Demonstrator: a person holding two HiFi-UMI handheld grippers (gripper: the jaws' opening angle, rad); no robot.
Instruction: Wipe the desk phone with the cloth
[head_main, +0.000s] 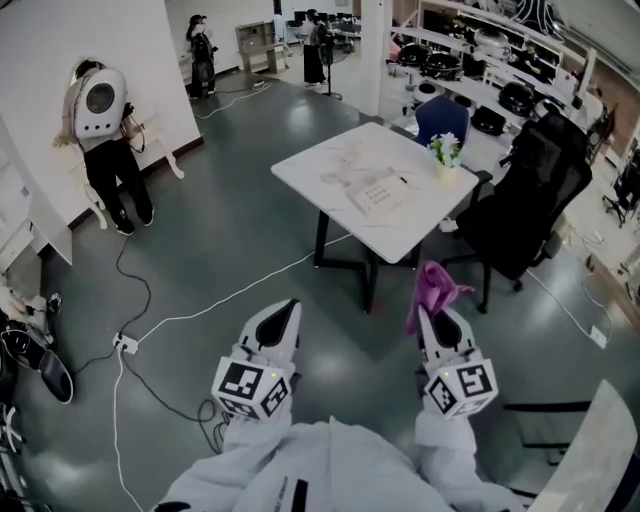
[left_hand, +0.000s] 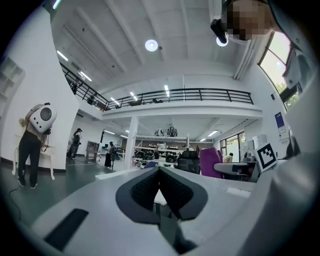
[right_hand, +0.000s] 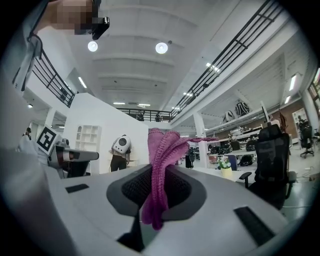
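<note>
Standing well back from the work, the person looks down across a wide grey floor (head_main: 220, 240) toward a white table (head_main: 310, 165) that sits well apart from both tools. A black office chair (head_main: 530, 190) is pulled up at the table's right side, and another person (head_main: 100, 125) is busy at the far wall on the left. On the tabletop lies the desk phone (head_main: 380, 192), pale and flat, near the middle, with a small potted plant (head_main: 445, 150) beyond it toward the far corner. Nearer in, the left gripper (head_main: 289, 308) has its jaws brought together with nothing between them. The right gripper (head_main: 428, 315) has its jaws pinched tight on the purple cloth (head_main: 436, 288), which stands up out of the tips in a bunched fold and also hangs a little below the pads in the right gripper view. Judging by this, the cloth is already in hand and the approach to the table is the step under way; no wiping has begun. The next move calls for closing the gap to the table and lowering the right gripper so a loose part of the cloth, not the jaw tips, meets the phone, perhaps with the left gripper steadying the phone.
</note>
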